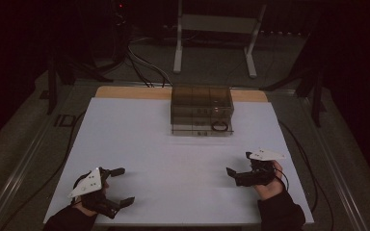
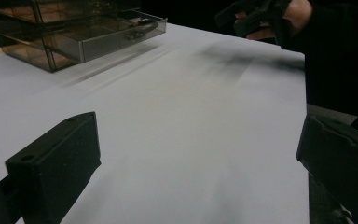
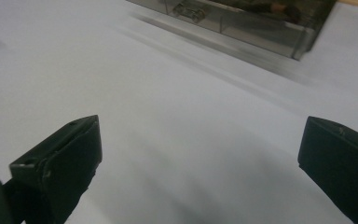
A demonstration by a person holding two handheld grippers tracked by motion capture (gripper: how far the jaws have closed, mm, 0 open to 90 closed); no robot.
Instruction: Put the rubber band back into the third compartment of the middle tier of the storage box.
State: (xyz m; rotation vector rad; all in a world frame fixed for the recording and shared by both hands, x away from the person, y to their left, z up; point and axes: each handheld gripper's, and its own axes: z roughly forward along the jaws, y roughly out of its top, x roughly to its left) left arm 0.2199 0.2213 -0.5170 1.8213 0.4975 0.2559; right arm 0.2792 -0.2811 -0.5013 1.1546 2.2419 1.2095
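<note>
Nearest the camera, the left tool [image 1: 118,186] and right tool [image 1: 238,169] sit low over the white desk [image 1: 173,159], both spread wide and holding nothing, well short of the smoky clear plastic drawer box [image 1: 202,110] at the far edge. That box looks light, rigid and slippery; its dark ring pull [image 1: 219,126] seems the best hold.

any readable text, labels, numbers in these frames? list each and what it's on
Nothing reads with certainty.
"ID" is a doubtful reading: pale marks on the dark floor left of the white table.
Small dark label on the lower front edge of the smoky transparent plastic drawer box: too small and blurred to read.
Grey three-cornered plates on the left gripper and right gripper: only dots, no text.
</note>
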